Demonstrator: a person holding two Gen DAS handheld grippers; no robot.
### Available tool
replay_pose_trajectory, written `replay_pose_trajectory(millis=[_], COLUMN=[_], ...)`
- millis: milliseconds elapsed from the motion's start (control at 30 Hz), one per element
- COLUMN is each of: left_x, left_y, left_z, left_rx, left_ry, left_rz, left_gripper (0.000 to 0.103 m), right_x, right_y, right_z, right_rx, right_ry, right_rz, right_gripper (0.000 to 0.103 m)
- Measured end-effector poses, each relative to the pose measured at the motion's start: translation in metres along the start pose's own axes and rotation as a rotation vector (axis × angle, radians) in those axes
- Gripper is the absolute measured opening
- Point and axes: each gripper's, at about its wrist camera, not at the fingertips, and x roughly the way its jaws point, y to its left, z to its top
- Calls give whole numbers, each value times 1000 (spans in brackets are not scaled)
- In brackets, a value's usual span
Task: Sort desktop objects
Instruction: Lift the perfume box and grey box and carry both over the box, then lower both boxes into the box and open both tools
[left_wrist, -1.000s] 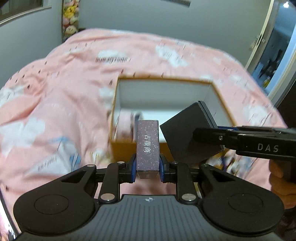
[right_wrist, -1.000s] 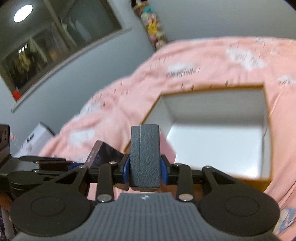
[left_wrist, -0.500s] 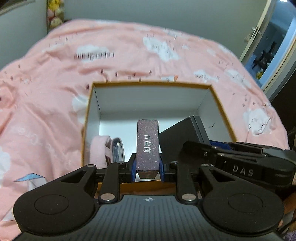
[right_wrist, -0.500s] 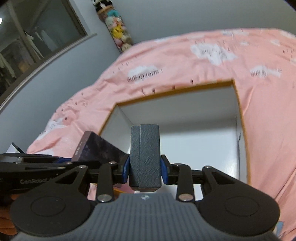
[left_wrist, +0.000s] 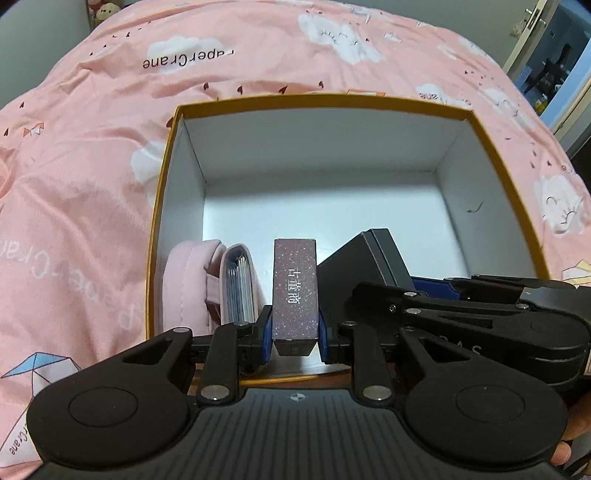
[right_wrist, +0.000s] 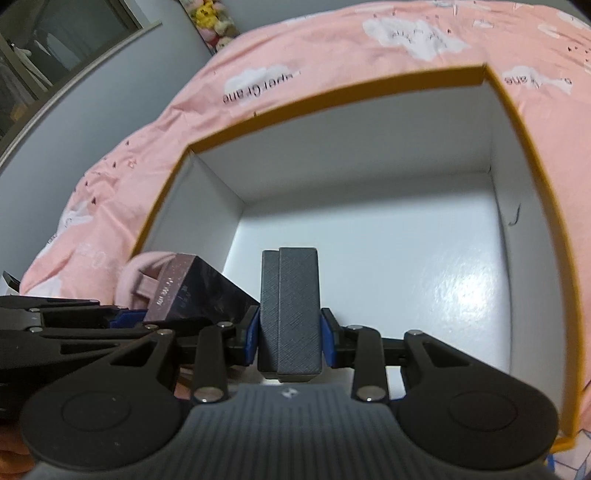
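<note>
Now both claws hang over the open orange-rimmed box (left_wrist: 164, 177), which sits on a bed under a pink cloud-print duvet (left_wrist: 81, 155). The left claw (left_wrist: 294, 332) is closed on a slim mauve glittery carton (left_wrist: 294, 288) printed with white characters, pinched upright between its blue pads. The right claw (right_wrist: 289, 341) is clamped on a dark grey textured case (right_wrist: 290, 306), also held upright, just beside the carton. Both held things are above the near part of the white box floor. Against the near left wall inside stand a pink pouch (left_wrist: 186, 280) and a pink card holder (left_wrist: 240, 280).
</note>
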Motion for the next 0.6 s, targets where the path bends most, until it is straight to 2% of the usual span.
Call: replay_pose_trajectory(millis=[367,600], left_x=[-5,-35], left_y=[8,17], left_z=[-4,-12], left_rx=[16,9], left_ry=[-26,-119], left_rz=[-56,-79], left_gripper=[30,30], right_x=[18,20], right_y=[1,3], right_z=[0,2], right_rx=[31,55], right_ry=[59,86], right_rz=[15,29], right_gripper=[35,38])
